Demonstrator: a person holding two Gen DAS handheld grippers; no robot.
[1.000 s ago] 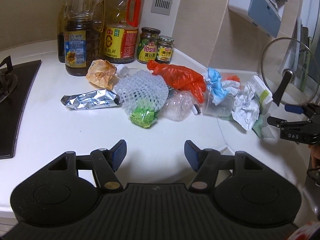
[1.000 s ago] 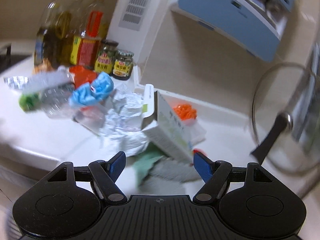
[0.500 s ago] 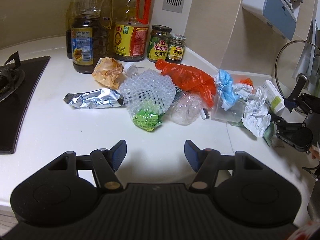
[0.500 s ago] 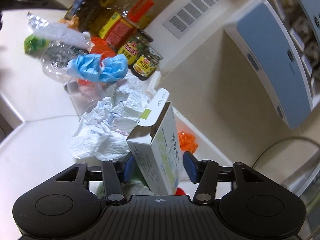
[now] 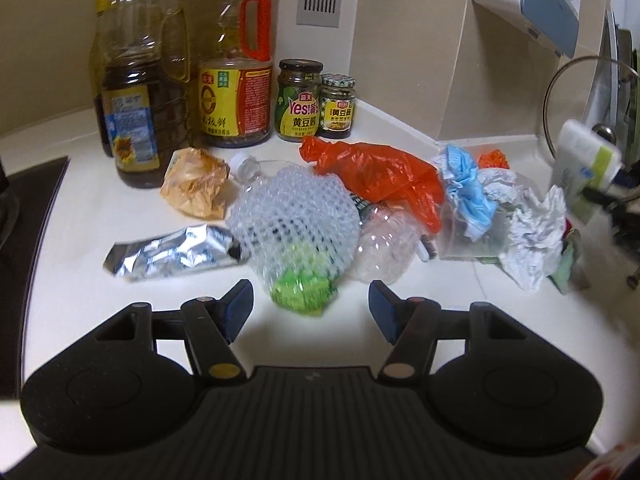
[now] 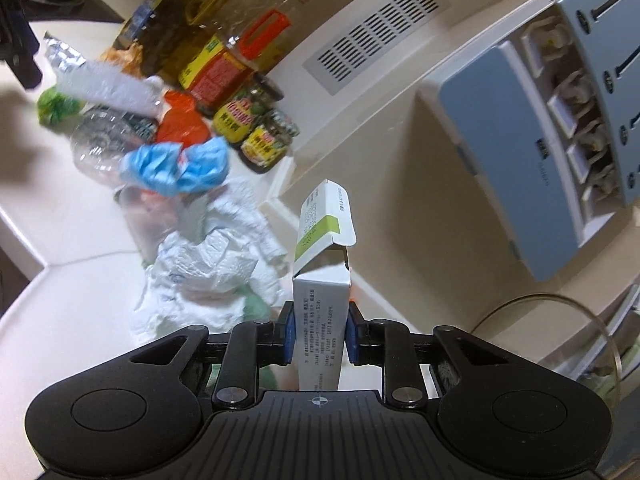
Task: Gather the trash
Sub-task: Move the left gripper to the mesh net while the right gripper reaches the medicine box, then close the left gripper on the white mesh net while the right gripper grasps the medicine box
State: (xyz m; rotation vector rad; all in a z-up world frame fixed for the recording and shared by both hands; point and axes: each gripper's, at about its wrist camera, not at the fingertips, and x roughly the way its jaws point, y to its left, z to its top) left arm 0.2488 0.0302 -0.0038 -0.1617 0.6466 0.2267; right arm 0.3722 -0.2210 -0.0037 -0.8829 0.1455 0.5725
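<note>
Two bottles (image 5: 236, 68) and two jars (image 5: 300, 100) stand at the far wall behind the trash heap: foil packet (image 5: 172, 254), net (image 5: 296, 220), orange bag (image 5: 384, 176), crumpled paper (image 5: 532, 240). My left gripper (image 5: 310, 310) hangs wide open and empty just short of the green wrapper (image 5: 302, 290). My right gripper (image 6: 319, 338), half a second ago loose around the white box (image 6: 320, 320), now pinches it, lifted above the counter (image 6: 60, 248), flap open.

The right gripper (image 6: 319, 338) clamps a white carton (image 6: 322, 280) between its blue pads (image 6: 287, 338), open flap pointing away. Just left of the fingers lies crumpled white paper (image 6: 208, 264); farther ahead-left sit a blue wad (image 6: 180, 166), an orange bag (image 6: 180, 124) and sauce jars (image 6: 266, 142).
</note>
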